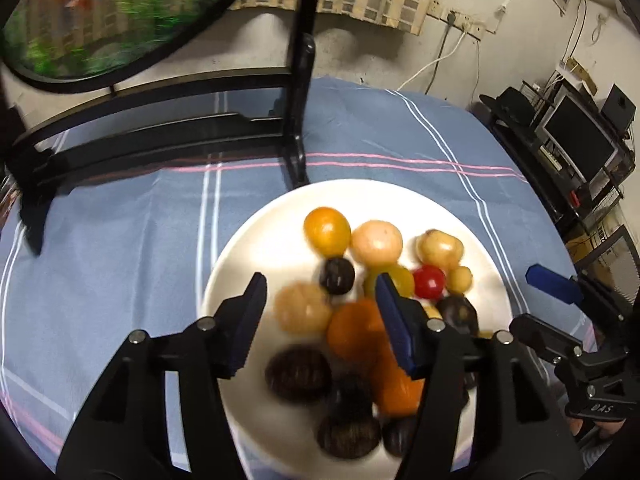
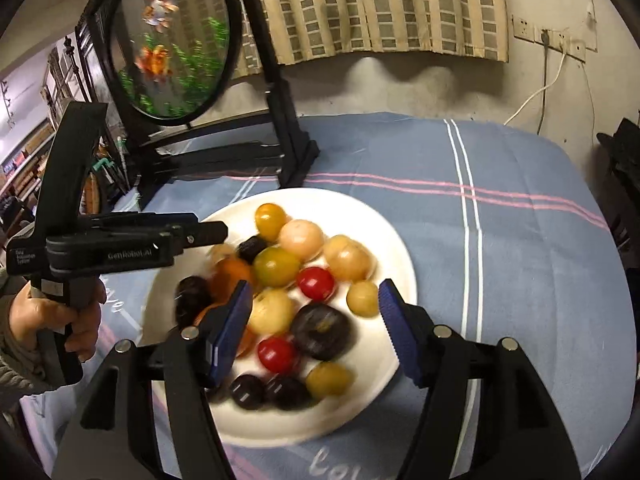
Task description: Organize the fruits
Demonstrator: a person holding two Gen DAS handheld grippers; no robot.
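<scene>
From my left wrist cam, my left tongs (image 1: 320,312) are spread apart over the near side of the white plate (image 1: 248,232), nothing pinched. The pile of fruits (image 1: 360,300) sits right under and between them, an orange one (image 1: 354,332) just beside the right-hand pad. My right tongs (image 1: 548,284) poke in at the plate's right edge.

Right wrist cam: my right tongs (image 2: 314,312) are spread too, hovering over the plate (image 2: 392,240) on the blue-clothed desk (image 2: 520,240). A dark plum (image 2: 322,332) and a red tomato (image 2: 278,354) lie between the pads, untouched. Left tongs (image 2: 212,232) reach in from the left.
</scene>
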